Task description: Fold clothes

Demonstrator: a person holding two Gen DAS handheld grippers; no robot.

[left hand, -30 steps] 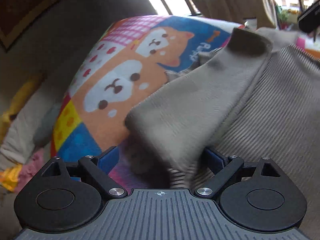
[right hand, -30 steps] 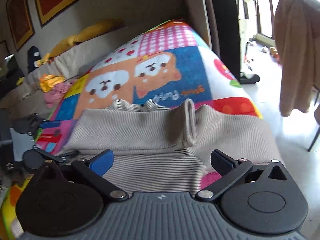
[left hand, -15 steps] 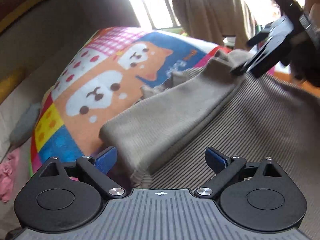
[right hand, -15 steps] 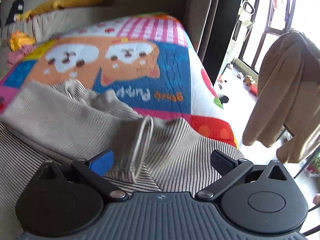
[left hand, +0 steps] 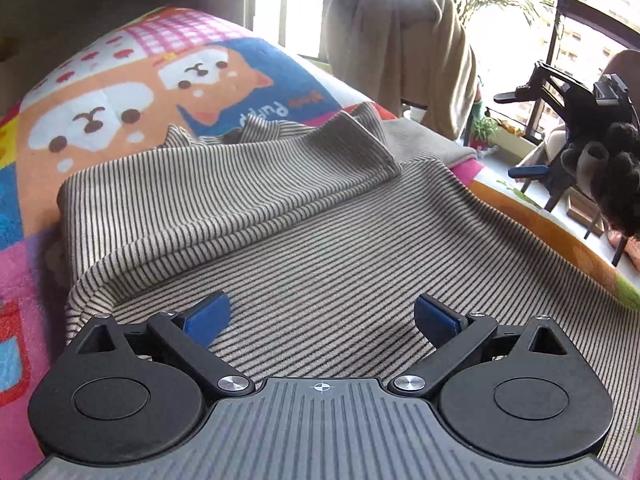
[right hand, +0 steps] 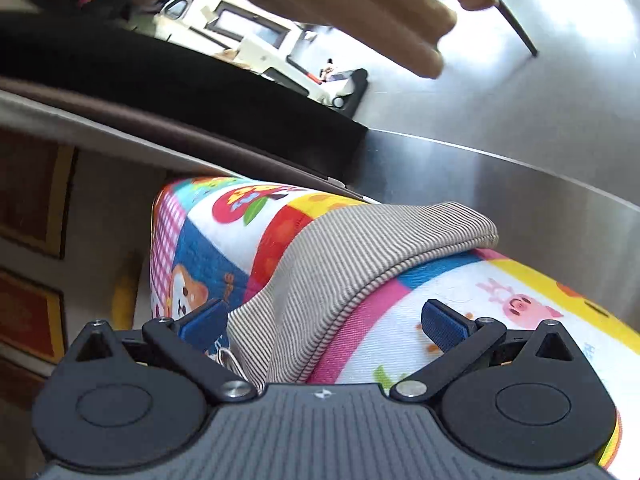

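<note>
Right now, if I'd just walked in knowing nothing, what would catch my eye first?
Probably the bright cartoon blanket with puppy faces, spread over the bed. On it lies a striped top, one sleeve folded across its body. The left claw hovers open over the top, and the right claw, also open, sits at the top's edge near the bed's side.

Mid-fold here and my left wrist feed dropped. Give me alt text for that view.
The open left gripper hovers over a striped sweater spread on a cartoon-dog blanket, one sleeve folded across the body. The right gripper is at the far right, off the bed, and a beige garment hangs by the window.
</note>
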